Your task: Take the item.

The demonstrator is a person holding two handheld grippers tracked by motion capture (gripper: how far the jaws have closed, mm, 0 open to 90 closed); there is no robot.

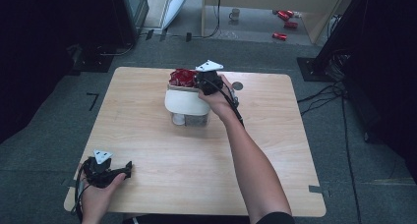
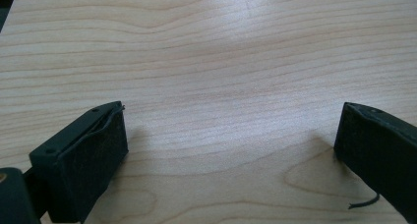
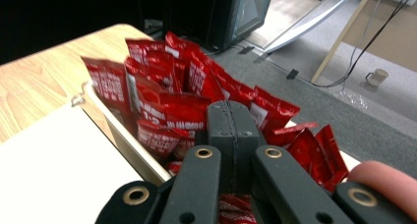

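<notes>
Your right gripper (image 3: 231, 117) has its jaws pressed together among the red packets (image 3: 167, 94) in the white box (image 1: 186, 102) mid-table; whether one is pinched, I cannot tell. Nothing is lifted out yet, and your left gripper (image 2: 231, 150) rests wide open and empty on the table (image 2: 221, 52).

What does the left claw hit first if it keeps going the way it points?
Probably nothing soon: the left claw lies open, nearly level over the bare wooden table, aimed right along the near edge in the high view. The box of red packets sits well off that line.
</notes>
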